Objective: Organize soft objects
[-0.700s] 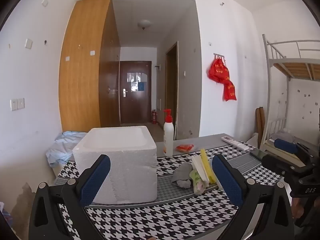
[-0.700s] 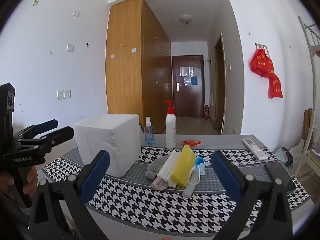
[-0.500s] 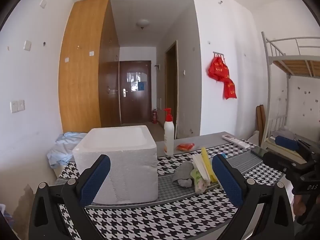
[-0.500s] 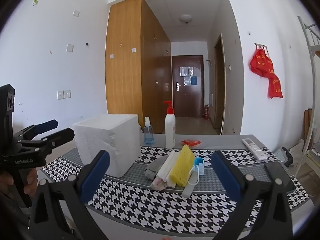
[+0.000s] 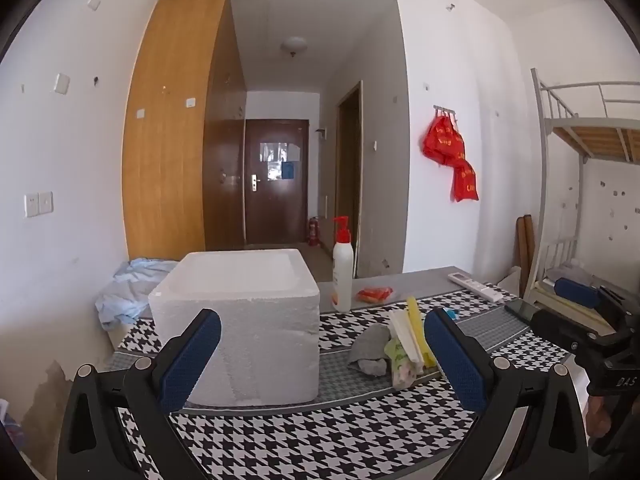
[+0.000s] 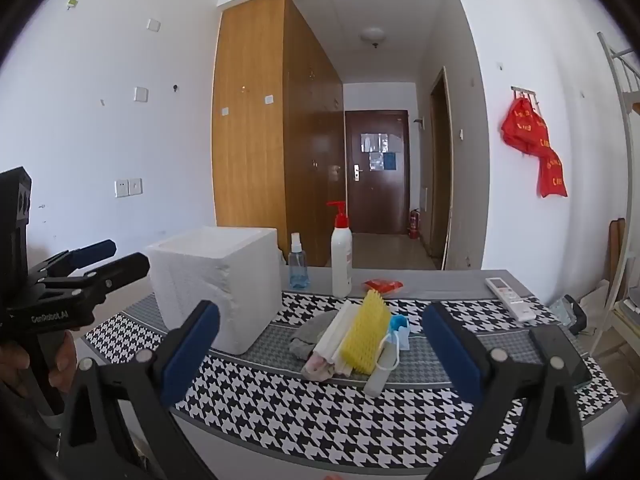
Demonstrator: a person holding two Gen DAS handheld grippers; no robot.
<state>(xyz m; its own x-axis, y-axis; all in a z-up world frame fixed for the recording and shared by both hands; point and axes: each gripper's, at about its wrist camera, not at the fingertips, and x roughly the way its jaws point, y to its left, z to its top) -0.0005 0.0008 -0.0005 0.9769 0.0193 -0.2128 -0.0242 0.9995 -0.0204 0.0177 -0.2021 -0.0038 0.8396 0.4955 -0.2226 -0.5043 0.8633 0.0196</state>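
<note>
A pile of soft objects lies on the houndstooth cloth: a yellow sponge [image 6: 366,336], white foam sheets [image 6: 340,334], a grey cloth [image 6: 310,330] and a face mask [image 6: 396,334]. The pile also shows in the left wrist view [image 5: 400,344]. A white foam box [image 5: 244,320] stands left of the pile; it also shows in the right wrist view [image 6: 218,284]. My left gripper [image 5: 320,360] is open and empty, held in front of the box. My right gripper [image 6: 320,352] is open and empty, held in front of the pile.
A white pump bottle [image 6: 341,256] and a small blue spray bottle [image 6: 298,264] stand behind the pile. A red packet [image 6: 382,285] and a remote [image 6: 510,292] lie on the grey table. A dark phone [image 6: 560,356] lies at the right edge. A bunk bed [image 5: 580,200] stands right.
Both grippers have shifted slightly; the scene looks almost the same. Both stay open and empty.
</note>
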